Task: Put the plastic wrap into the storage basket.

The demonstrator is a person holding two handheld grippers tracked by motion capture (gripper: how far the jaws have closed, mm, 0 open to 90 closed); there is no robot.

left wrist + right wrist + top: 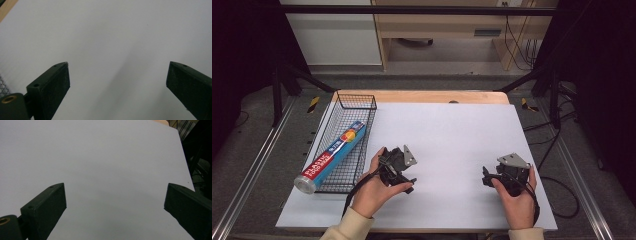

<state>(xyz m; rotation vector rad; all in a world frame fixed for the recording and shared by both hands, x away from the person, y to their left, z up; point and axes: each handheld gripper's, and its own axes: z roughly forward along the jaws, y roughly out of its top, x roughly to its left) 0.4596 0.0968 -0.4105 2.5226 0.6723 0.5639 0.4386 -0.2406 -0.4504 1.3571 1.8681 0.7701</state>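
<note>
Mostly bare white tabletop, dark surrounds.

free: white board centre, right | obstacle: wire basket with foil box at left edge

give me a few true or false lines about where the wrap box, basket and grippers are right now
1. The plastic wrap box lies in the wire basket, one end poking past its near rim. True.
2. The left gripper is shut on the box. False: its jaws stand wide apart over bare white board.
3. The basket sits at the board's left edge. True.
4. The right gripper holds the basket. False: it is open, far to the basket's right.
5. The box stands upright. False: it lies slanted.
</note>
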